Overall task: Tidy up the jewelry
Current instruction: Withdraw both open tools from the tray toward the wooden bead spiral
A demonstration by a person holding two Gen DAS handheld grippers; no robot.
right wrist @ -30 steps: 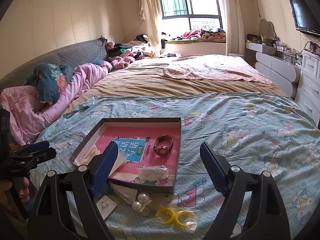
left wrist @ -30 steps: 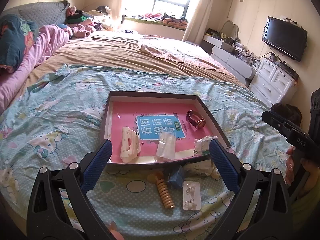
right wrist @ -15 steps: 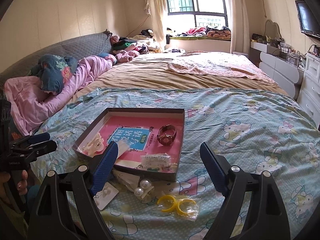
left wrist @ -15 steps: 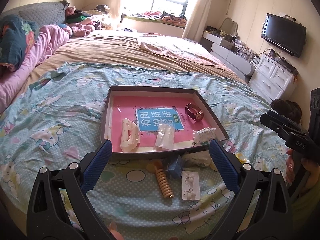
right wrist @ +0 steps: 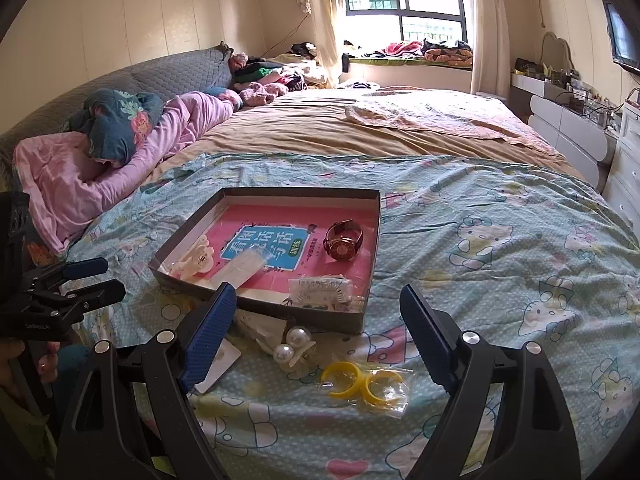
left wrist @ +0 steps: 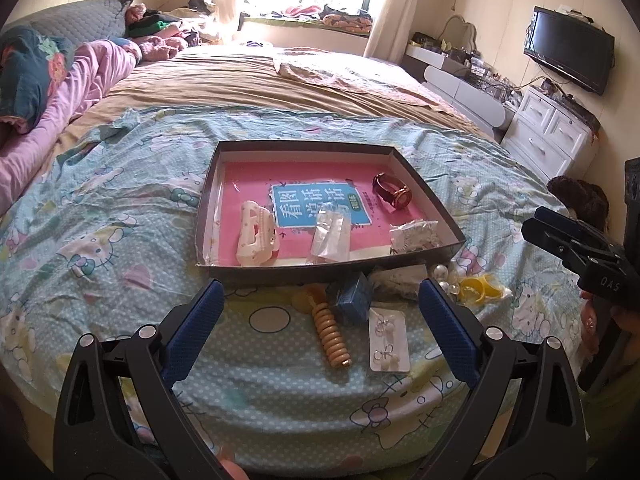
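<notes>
- Left wrist view: your left gripper (left wrist: 318, 314) gapes empty over the Hello Kitty bedspread (left wrist: 100, 248); the tray (left wrist: 208, 208) lies just ahead
- Your right gripper (right wrist: 316, 326) spread, yellow rings (right wrist: 362, 384) between; other gripper reads "DAS"

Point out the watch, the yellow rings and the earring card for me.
watch (right wrist: 343, 245): right wrist view, on its round dial, inside the tray.
yellow rings (right wrist: 347, 380): right wrist view, on the left ring's band, in its bag.
earring card (left wrist: 389, 338): left wrist view, on the card's middle.

Glossy metal watch (left wrist: 393, 195), matt cardboard tray (left wrist: 320, 270), printed cloth bedsheet (left wrist: 100, 240)
</notes>
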